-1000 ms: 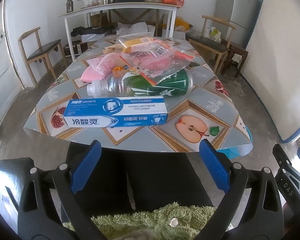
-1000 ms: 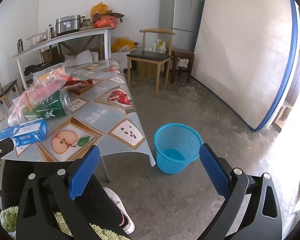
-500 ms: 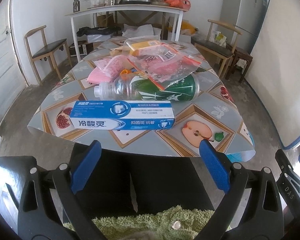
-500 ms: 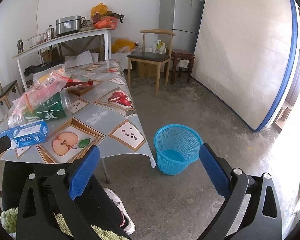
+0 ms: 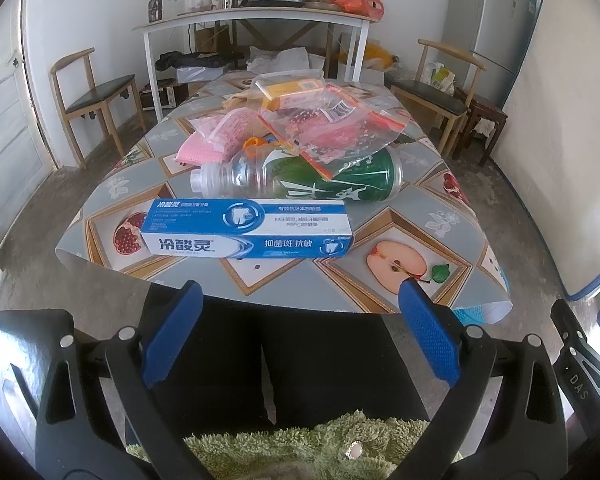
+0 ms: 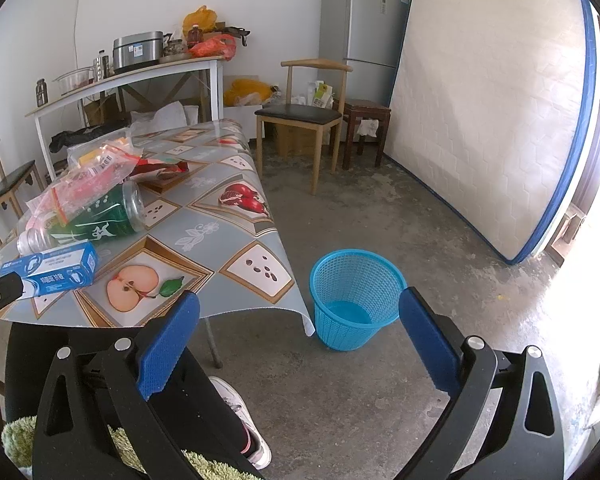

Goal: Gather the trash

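Closer now, the left gripper (image 5: 298, 332) nears the toothpaste box (image 5: 246, 229) on the table (image 5: 440, 184), probably its first pick; both grippers gape wide, empty, right gripper (image 6: 298, 344) facing the blue bin (image 6: 356, 300).

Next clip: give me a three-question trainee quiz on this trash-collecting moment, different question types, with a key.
1. True or false: the left gripper is shut on the toothpaste box.
2. Multiple choice: the blue basket stands
A. on the table
B. on the floor beside the table
C. on a chair
3. Fill in: lying just behind the toothpaste box is a green-labelled plastic ____, partly under clear bags.

Key
1. False: both the left gripper and the right gripper are open and hold nothing.
2. B
3. bottle
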Tool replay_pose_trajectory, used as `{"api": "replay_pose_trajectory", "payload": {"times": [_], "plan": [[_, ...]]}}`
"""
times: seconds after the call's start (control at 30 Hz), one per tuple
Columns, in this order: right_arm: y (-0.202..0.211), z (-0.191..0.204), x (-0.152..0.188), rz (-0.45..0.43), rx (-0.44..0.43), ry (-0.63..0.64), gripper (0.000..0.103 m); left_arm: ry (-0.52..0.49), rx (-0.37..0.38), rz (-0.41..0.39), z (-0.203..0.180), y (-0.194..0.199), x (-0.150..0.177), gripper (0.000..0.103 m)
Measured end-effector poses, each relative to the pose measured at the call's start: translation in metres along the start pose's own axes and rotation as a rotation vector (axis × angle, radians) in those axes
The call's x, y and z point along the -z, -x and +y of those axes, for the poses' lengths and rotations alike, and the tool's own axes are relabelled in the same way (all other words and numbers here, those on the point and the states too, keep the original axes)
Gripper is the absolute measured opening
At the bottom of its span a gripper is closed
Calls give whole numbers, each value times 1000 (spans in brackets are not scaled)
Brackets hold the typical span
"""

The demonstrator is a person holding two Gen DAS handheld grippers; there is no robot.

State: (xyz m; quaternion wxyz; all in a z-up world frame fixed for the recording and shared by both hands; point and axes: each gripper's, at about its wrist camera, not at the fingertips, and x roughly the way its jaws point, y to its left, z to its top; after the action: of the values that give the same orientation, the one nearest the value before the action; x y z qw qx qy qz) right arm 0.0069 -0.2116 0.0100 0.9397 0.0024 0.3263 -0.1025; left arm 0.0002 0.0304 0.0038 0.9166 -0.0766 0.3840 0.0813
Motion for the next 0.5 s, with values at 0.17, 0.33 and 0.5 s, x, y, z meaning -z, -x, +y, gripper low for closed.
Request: {"api": "replay_pose_trajectory", "payload": {"times": [0.17,0.33,0.5], "plan": [[0,0,0,-1,0,1,97,1,0,1,0,0,0,94],[1,0,0,1,-2,0,97,1,2,1,0,0,0,94],[1,1,-1,0,-2,0,97,4,1,3,2,0,1,95]]}}
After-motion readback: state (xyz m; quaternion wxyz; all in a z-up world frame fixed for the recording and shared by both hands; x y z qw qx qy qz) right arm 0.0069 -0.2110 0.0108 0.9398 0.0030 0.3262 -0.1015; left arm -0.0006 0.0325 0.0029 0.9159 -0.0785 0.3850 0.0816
